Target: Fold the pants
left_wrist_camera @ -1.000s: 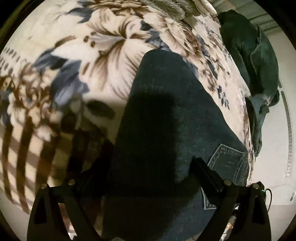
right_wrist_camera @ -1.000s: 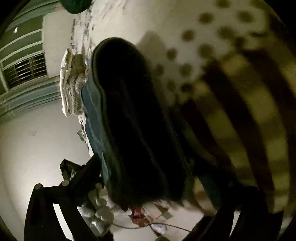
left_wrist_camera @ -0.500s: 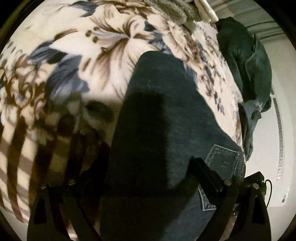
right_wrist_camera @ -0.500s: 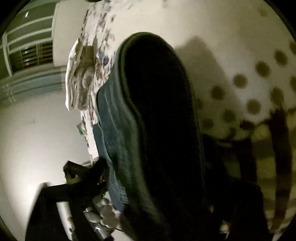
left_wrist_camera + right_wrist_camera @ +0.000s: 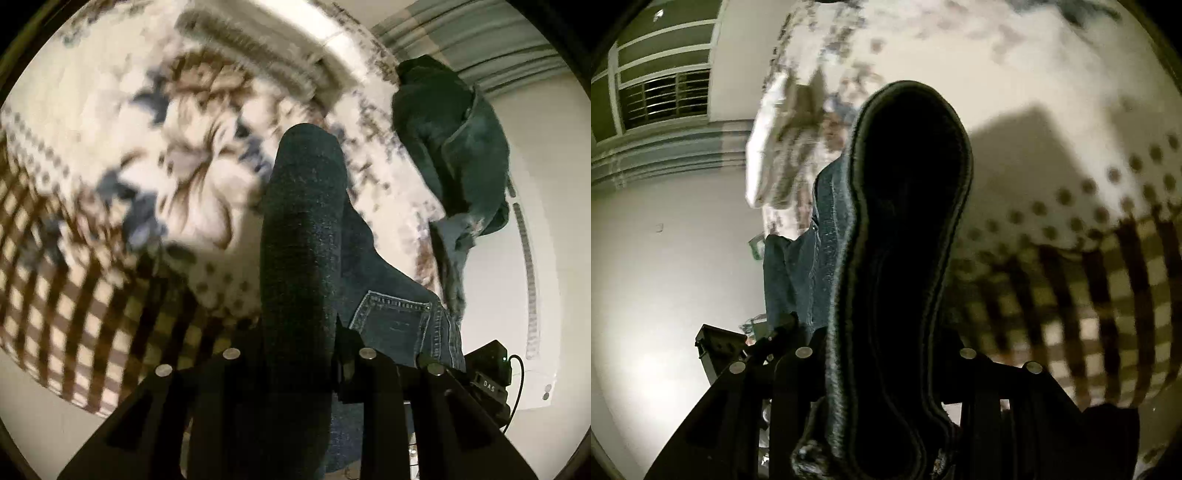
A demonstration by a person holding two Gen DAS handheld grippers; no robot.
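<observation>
Dark blue jeans (image 5: 303, 236) lie on a floral and checked blanket (image 5: 155, 184). In the left wrist view my left gripper (image 5: 295, 354) is shut on a raised fold of the jeans, with a back pocket (image 5: 395, 317) just to its right. In the right wrist view my right gripper (image 5: 882, 354) is shut on the jeans (image 5: 908, 229) at a hemmed edge, which stands up between the fingers. The fingertips are hidden in the cloth in both views.
A dark green garment (image 5: 454, 133) lies heaped at the far right of the bed. A folded pale blanket (image 5: 258, 48) lies at the far end. A black device with a cable (image 5: 491, 373) sits at the bed's right edge. White walls and a barred window (image 5: 665, 99) lie beyond.
Both grippers have closed on the jeans and lifted the cloth into a narrow raised fold. Both views have pulled back and up from the blanket.
</observation>
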